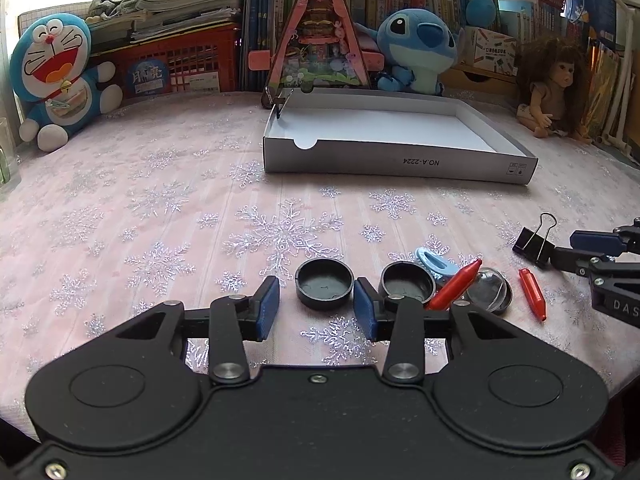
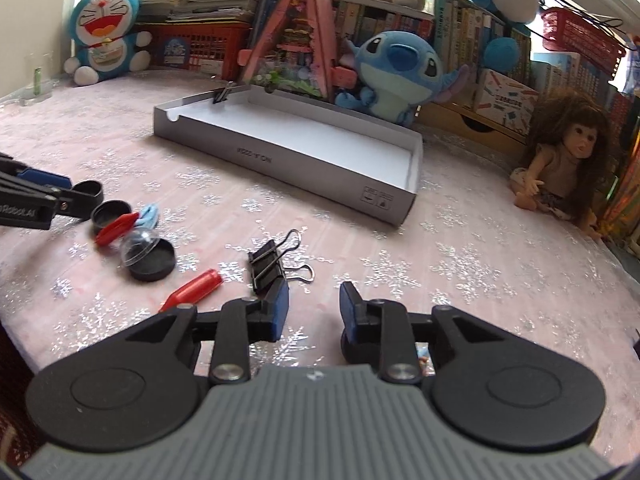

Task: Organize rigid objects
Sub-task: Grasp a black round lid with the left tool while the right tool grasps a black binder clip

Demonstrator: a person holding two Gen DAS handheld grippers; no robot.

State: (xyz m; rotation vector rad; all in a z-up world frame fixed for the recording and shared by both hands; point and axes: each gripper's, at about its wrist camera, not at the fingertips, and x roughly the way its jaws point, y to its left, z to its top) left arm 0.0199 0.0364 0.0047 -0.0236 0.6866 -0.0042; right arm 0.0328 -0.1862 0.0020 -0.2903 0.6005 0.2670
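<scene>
Two hand-held grippers are seen over the snowflake-patterned desk (image 1: pixel 120 200), each with jaws parted and nothing between the pads. For the right hand-held gripper (image 2: pixel 314 306), the black binder clip (image 2: pixel 267 266) is found just ahead of the left fingertip and slightly to its left, not inside the gap; the clip's black body is seen to run roughly along the pointing line, with the wire handles splayed off to the right, toward the gap. A small shift to the left is judged necessary before the jaws could be brought around it. A red crayon-shaped piece (image 2: pixel 192 290) is seen further left of the same fingertip, partly hidden by the finger linkage. For the left hand-held gripper (image 1: pixel 316 306), a black round cap (image 1: pixel 325 283) is seen directly ahead, centred in the gap just beyond the fingertips, so that only a forward advance is judged to be needed; a second black cap (image 1: pixel 406 282) lies just behind the right fingertip. The open grey box (image 1: pixel 400 160), judged the likely destination, is seen well ahead of both, with another binder clip (image 1: pixel 279 109) already at its far left corner.
</scene>
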